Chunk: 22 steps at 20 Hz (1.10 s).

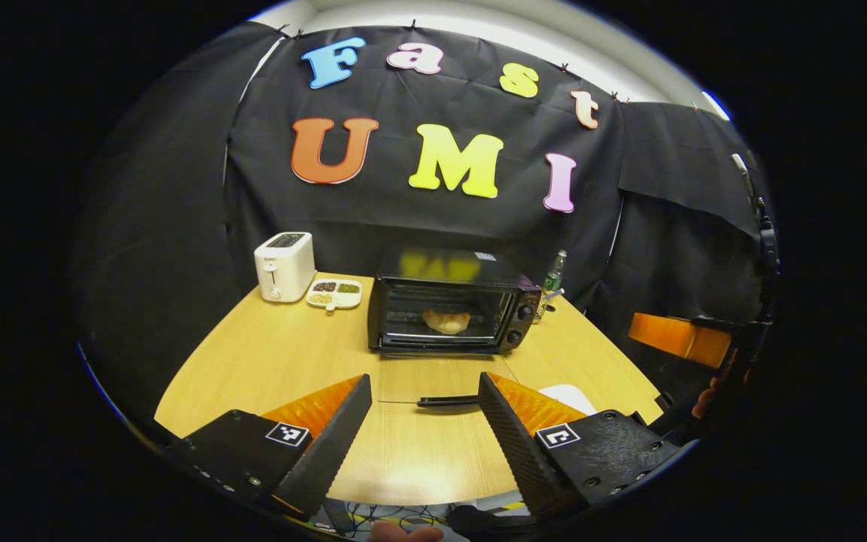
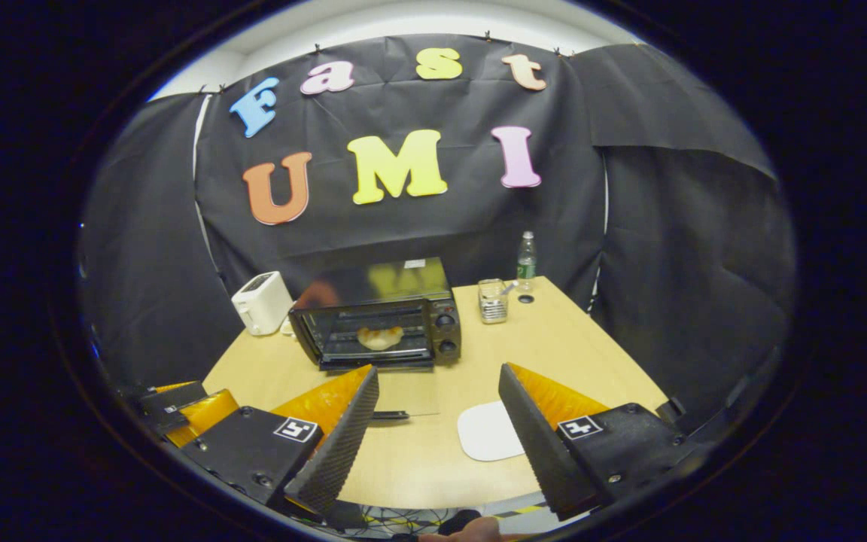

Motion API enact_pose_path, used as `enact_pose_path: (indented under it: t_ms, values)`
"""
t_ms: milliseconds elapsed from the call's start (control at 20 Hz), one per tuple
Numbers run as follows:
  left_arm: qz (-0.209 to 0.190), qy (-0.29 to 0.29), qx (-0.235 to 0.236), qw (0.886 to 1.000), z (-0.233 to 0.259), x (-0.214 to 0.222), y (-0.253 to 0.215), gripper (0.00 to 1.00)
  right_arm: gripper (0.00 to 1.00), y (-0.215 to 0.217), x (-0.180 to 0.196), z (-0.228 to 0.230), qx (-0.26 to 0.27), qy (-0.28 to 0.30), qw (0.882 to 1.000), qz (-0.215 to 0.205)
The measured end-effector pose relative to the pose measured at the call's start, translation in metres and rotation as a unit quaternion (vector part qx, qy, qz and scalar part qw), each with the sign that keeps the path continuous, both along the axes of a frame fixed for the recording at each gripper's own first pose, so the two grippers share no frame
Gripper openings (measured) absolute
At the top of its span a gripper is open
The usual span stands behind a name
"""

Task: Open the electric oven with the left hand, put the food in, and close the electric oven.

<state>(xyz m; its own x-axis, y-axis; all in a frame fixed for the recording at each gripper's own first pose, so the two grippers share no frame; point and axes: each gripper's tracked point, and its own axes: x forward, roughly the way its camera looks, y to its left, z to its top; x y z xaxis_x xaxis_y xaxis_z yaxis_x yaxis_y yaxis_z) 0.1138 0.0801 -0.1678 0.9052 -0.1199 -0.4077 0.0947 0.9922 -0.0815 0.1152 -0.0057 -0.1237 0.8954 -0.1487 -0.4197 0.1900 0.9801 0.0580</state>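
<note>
Oven sits mid-desk, door dropped flat toward us, food inside on the rack. Left gripper and right gripper hover at the near edge — jaws wide apart, empty. Toaster and snack tray left of the oven; bottle and jar right — white plate nearest.

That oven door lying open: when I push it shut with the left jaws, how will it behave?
The glass door is likely stiff, swinging up on its hinge at the oven. Its glass looks slippery, so push at the handle. The oven may slide if shoved hard.
</note>
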Motion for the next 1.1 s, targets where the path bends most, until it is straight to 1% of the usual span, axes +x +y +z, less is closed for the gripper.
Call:
enact_pose_path:
  t_ms: [100, 250, 400, 550, 650, 850, 1100]
  values:
    - [-0.002, 0.019, -0.004, 1.0, -0.025, 0.009, -0.016, 0.94, 0.97, -0.019, -0.012, 0.002, -0.009, 0.004, 1.0, -0.017]
    - [0.001, 0.065, -0.019, 0.998, -0.066, 0.016, -0.031, 0.94, 0.97, -0.05, -0.028, 0.004, -0.025, 0.01, 0.999, -0.046]
    - [-0.001, 0.094, -0.01, 0.996, -0.106, 0.029, -0.039, 0.94, 0.97, -0.071, -0.045, -0.004, -0.041, 0.027, 0.996, -0.071]
    - [0.0, 0.115, -0.003, 0.993, -0.14, 0.04, -0.045, 0.94, 0.97, -0.081, -0.055, -0.017, -0.06, 0.05, 0.994, -0.074]
    - [0.0, 0.131, -0.001, 0.991, -0.157, 0.04, -0.046, 0.94, 0.98, -0.083, -0.056, -0.02, -0.064, 0.062, 0.993, -0.071]
    - [0.002, 0.15, 0.007, 0.989, -0.185, 0.049, -0.052, 0.94, 0.99, -0.094, -0.054, -0.022, -0.054, 0.072, 0.993, -0.081]
    - [0.022, 0.171, 0.017, 0.985, -0.209, 0.069, -0.052, 0.94, 1.0, -0.101, -0.043, -0.021, -0.048, 0.075, 0.992, -0.087]
